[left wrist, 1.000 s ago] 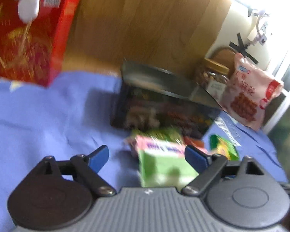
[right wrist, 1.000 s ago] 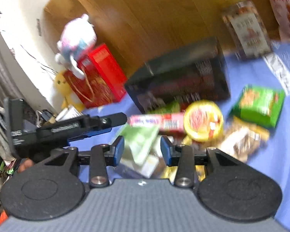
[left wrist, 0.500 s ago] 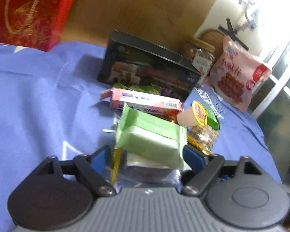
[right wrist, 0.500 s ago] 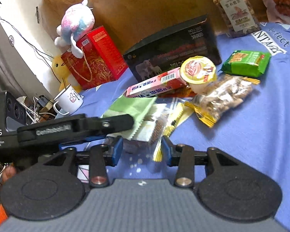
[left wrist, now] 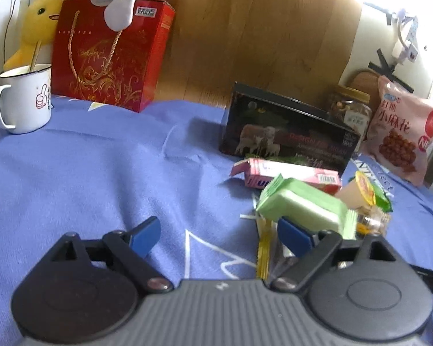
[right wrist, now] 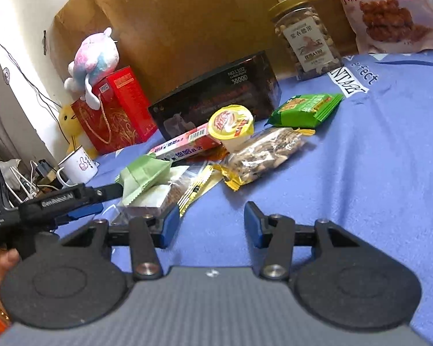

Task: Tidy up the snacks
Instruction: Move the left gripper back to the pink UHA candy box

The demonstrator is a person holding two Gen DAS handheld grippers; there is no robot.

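Snacks lie in a loose heap on the blue cloth of the bench [right wrist: 389, 173], so the tidying looks hardly begun. In the heap are a soft green packet [left wrist: 300, 207], a long pink carton [left wrist: 285, 174], a small pudding cup with a yellow lid [right wrist: 231, 125], a clear bag of nuts with yellow ends [right wrist: 262, 152], a thin yellow stick packet [right wrist: 199, 187] and a flat green packet [right wrist: 306, 108]. Along the back edge of the bench stand a black box with animals on it [left wrist: 285, 135], a clear jar of nuts with a gold lid [right wrist: 306, 34] and a big pink bag [left wrist: 401, 138]. These look put away already, though that is only a guess. A red gift box with a gold rope handle [left wrist: 109, 54] and a white mug [left wrist: 26, 101] sit toward the back left corner.

The left claw [left wrist: 219, 235] is wide open and holds nothing. Its jaws have just been opening a little more. Only bare cloth lies between them, and its right finger sits right under the near end of the soft green packet. Whether it touches the packet cannot be told. This claw points down at a slant.

The right claw [right wrist: 212, 225] is about half open and holds nothing. Only cloth shows between its jaws. It sits low by the near side of the heap, and the thin yellow stick packet lies just past its left finger. A hand in an orange sleeve [right wrist: 0, 294] holds the left claw's handle.
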